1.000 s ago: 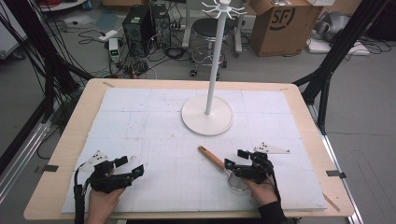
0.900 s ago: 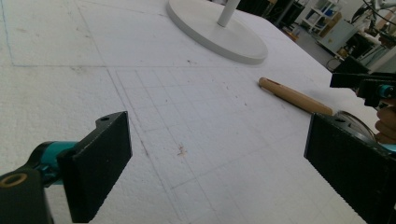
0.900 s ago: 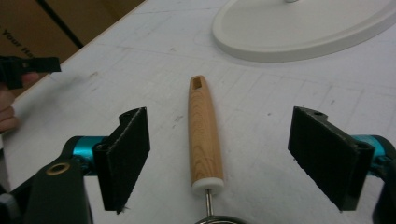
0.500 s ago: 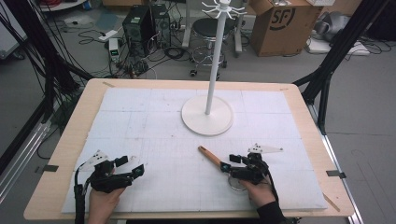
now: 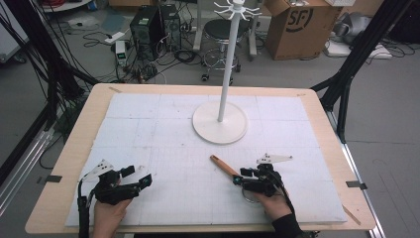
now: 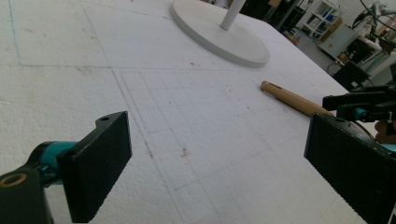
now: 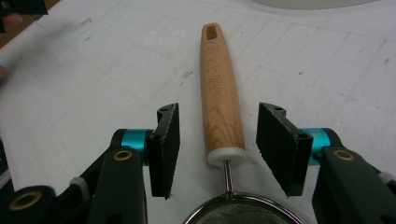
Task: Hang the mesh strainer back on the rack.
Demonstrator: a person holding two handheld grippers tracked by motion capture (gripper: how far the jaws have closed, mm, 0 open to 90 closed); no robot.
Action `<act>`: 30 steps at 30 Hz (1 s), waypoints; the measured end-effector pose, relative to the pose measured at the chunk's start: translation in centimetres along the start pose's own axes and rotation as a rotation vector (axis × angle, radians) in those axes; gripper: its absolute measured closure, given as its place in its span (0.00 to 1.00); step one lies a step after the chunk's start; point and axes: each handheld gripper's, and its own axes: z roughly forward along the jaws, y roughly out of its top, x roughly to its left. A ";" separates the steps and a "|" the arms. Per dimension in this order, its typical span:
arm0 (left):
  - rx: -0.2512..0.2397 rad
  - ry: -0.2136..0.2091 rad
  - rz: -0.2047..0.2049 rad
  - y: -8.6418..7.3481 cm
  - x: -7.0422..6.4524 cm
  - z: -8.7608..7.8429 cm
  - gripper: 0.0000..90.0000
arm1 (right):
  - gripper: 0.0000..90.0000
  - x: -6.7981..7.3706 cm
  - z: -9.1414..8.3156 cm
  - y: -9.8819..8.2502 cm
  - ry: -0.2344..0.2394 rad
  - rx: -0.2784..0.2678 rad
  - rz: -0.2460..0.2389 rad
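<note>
The right gripper (image 5: 239, 179) has been closing its jaws since a second ago, while the strainer (image 5: 225, 166) lies where it was. High view: it lies on the white mat (image 5: 163, 124), short of the stand (image 5: 220, 122). Left gripper (image 6: 215, 154) view: jaws spread wide over bare mat, strainer handle off to the right. Right gripper view: the wooden handle lies between the jaws, gaps either side, nothing pinched.
</note>
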 end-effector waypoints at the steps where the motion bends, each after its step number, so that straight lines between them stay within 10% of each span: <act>1: -0.006 0.003 0.003 0.0 0.0 0.0 0.09 | 0.55 0.1 0.0 0.0 -0.002 0.003 0.000; 30: -0.019 -0.012 0.004 0.0 -0.3 -0.1 0.09 | 0.69 2.6 1.7 1.1 -0.187 0.184 -0.160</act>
